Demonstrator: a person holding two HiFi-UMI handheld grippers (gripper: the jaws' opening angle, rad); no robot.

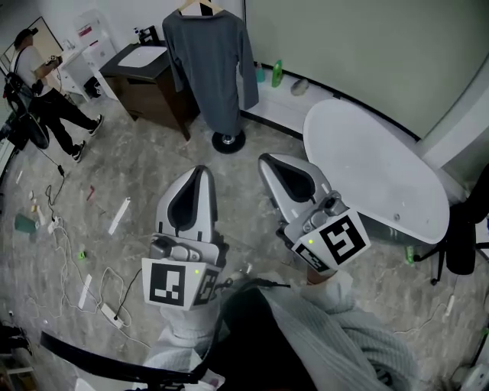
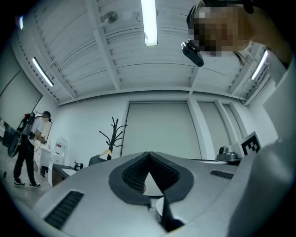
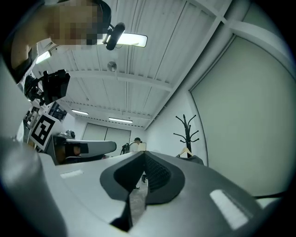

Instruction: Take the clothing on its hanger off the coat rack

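A grey long-sleeved garment [image 1: 210, 69] hangs on a wooden hanger [image 1: 200, 8] from a black coat rack, whose round base [image 1: 228, 141] stands on the floor at the top centre of the head view. My left gripper [image 1: 200, 172] and right gripper [image 1: 265, 160] are side by side, well short of the rack, both shut with nothing in them. The left gripper view has its shut tips [image 2: 148, 155] in front, with the coat rack [image 2: 114, 134] and hanger [image 2: 107, 153] far off to the left. From the right gripper [image 3: 142, 154], the rack [image 3: 186, 132] and hanger [image 3: 186, 152] lie to the right.
A white oval table [image 1: 374, 168] stands right of the rack, with a black chair [image 1: 462, 237] beyond it. A dark cabinet [image 1: 145, 84] sits left of the rack. A person [image 1: 46, 84] stands at far left. Cables and a power strip [image 1: 111, 313] lie on the floor.
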